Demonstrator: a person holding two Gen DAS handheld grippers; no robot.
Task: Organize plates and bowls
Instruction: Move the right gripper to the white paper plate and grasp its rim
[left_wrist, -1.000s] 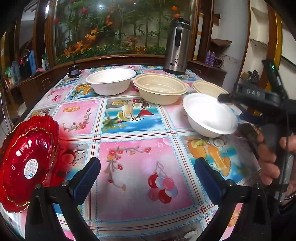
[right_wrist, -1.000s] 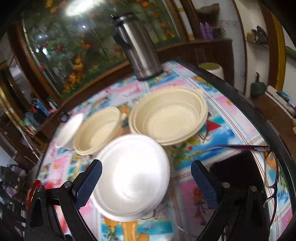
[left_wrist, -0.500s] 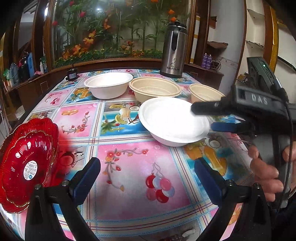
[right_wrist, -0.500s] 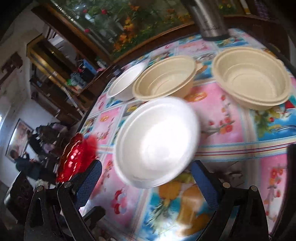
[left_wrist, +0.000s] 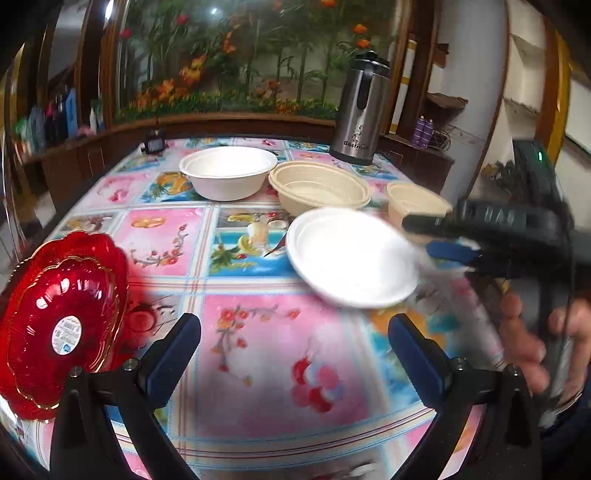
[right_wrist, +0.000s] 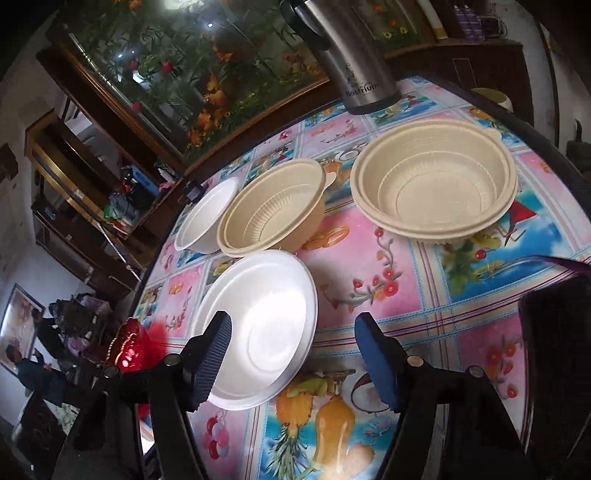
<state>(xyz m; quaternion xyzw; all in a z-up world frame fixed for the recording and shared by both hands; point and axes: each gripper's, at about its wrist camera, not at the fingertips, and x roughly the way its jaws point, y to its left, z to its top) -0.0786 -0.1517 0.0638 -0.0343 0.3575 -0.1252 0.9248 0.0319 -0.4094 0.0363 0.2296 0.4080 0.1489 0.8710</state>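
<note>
A white bowl (left_wrist: 351, 254) sits on the patterned table, also in the right wrist view (right_wrist: 264, 328). My right gripper (right_wrist: 291, 354) is open, its left finger over the bowl's near rim; from the left wrist view it (left_wrist: 447, 240) is at the bowl's right edge. Behind stand another white bowl (left_wrist: 227, 171) (right_wrist: 207, 218), a beige bowl stack (left_wrist: 319, 188) (right_wrist: 271, 212) and a further beige bowl stack (left_wrist: 415, 201) (right_wrist: 434, 192). Red plates (left_wrist: 61, 317) lie at the left. My left gripper (left_wrist: 295, 350) is open and empty above the table.
A steel thermos (left_wrist: 360, 110) (right_wrist: 349, 55) stands at the table's back edge. A small black device (left_wrist: 154, 143) sits at the back left. A dark object (right_wrist: 554, 325) and a glasses arm (right_wrist: 535, 260) lie at the table's right edge.
The right gripper carried the white bowl leftward, set it on the table and opened; the bowl now rests free. The left gripper barely moved.
</note>
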